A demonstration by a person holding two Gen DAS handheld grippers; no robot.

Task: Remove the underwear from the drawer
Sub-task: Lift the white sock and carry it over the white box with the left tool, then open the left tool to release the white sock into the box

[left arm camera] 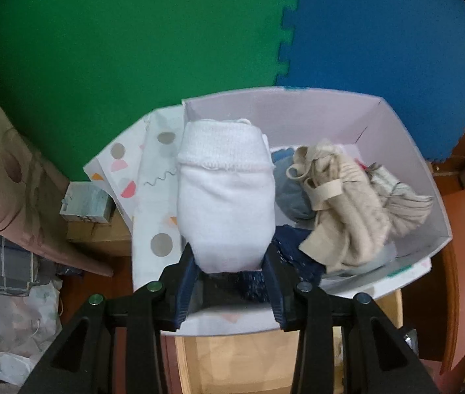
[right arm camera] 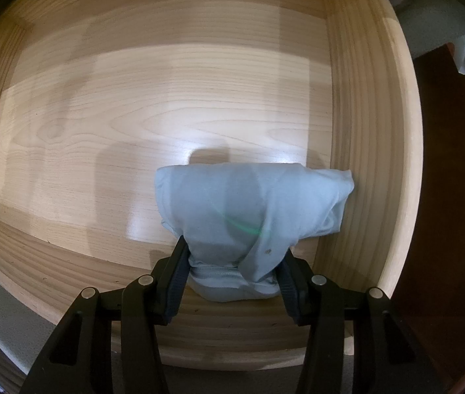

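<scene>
My left gripper (left arm camera: 230,262) is shut on a folded white piece of underwear (left arm camera: 224,190) with a ribbed waistband. It hangs above the left end of a white cardboard box (left arm camera: 314,105) that holds several beige, grey and navy garments (left arm camera: 337,203). In the right wrist view my right gripper (right arm camera: 234,262) points down into a pale wooden drawer (right arm camera: 166,98). Its jaws are shut on a folded light blue piece of underwear (right arm camera: 252,203) that rests against the drawer's right wall. The rest of the drawer floor is bare wood.
Green (left arm camera: 133,32) and blue (left arm camera: 380,32) foam mats cover the floor behind the box. A patterned box lid (left arm camera: 153,177) leans at the box's left. Bags and cloth (left arm camera: 12,262) lie at the left. An open wooden drawer (left arm camera: 232,361) shows below the box.
</scene>
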